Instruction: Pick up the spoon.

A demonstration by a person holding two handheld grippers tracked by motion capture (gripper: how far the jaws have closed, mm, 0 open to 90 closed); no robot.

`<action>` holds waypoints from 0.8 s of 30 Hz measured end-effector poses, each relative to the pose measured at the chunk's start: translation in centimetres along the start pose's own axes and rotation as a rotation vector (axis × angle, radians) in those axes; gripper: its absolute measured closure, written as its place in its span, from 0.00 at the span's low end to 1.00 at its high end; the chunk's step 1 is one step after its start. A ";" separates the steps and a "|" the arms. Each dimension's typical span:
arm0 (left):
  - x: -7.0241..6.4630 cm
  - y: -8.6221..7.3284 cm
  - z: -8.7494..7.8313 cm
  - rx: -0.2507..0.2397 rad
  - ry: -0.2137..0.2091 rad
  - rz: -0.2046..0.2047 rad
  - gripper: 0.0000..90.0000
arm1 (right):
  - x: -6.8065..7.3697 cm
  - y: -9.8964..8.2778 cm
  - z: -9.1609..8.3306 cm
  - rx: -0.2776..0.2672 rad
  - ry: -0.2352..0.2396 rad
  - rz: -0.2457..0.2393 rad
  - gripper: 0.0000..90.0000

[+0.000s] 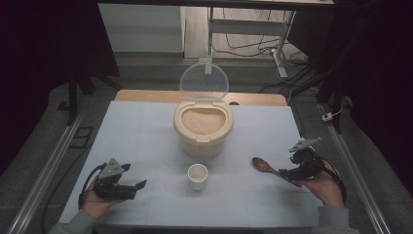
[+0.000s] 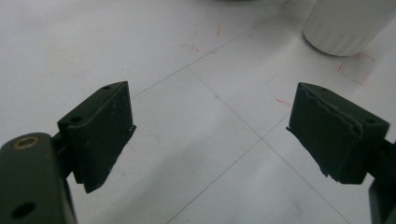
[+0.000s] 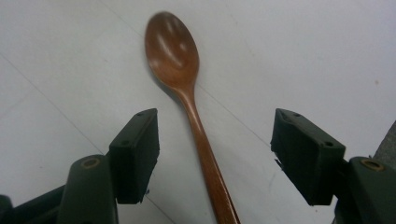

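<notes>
At the frame's lower right, the right gripper (image 1: 288,173) straddles the wooden spoon (image 3: 187,98) handle, jaws wide and gripping nothing, lined up to grasp it, while the left gripper (image 1: 139,185) waits open and empty.

Spoon (image 3: 189,112) handle end cut off by bottom edge; cup (image 2: 348,25) top cut off.

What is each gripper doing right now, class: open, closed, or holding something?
Left gripper: open, holding nothing.
Right gripper: open, jaws either side of the wooden spoon handle, not gripping it.
</notes>
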State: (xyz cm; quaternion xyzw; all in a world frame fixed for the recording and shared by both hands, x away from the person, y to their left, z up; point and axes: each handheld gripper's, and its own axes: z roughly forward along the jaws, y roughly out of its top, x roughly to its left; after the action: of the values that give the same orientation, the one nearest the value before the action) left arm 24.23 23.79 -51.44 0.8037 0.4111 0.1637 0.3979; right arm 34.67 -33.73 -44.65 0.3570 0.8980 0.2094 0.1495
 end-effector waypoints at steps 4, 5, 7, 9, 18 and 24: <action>0.1 0.0 0.1 0.005 0.000 0.000 0.15 | -0.4 -0.4 0.7 0.039 0.013 0.007 0.39; 0.1 0.0 0.1 0.005 0.000 -0.001 0.15 | -0.6 -0.5 0.9 0.048 0.015 0.004 0.39; 0.1 -0.1 0.1 0.005 0.000 -0.001 0.15 | -0.8 -0.7 1.3 0.065 0.029 0.004 0.41; 0.1 -0.1 0.1 0.005 0.000 -0.001 0.15 | -0.9 -0.9 1.7 0.077 0.037 0.004 0.42; 0.1 -0.1 0.2 0.010 0.003 0.000 0.15 | -1.2 -1.5 3.2 0.135 0.071 -0.016 0.49; 0.2 -0.1 0.1 0.009 0.002 0.000 0.15 | -0.9 -1.2 3.7 0.158 0.096 -0.049 0.62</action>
State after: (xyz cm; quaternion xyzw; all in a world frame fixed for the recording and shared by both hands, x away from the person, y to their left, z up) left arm 24.34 23.88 -51.64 0.8051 0.4124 0.1627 0.3940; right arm 36.20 -34.18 -48.36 0.3350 0.9263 0.1511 0.0828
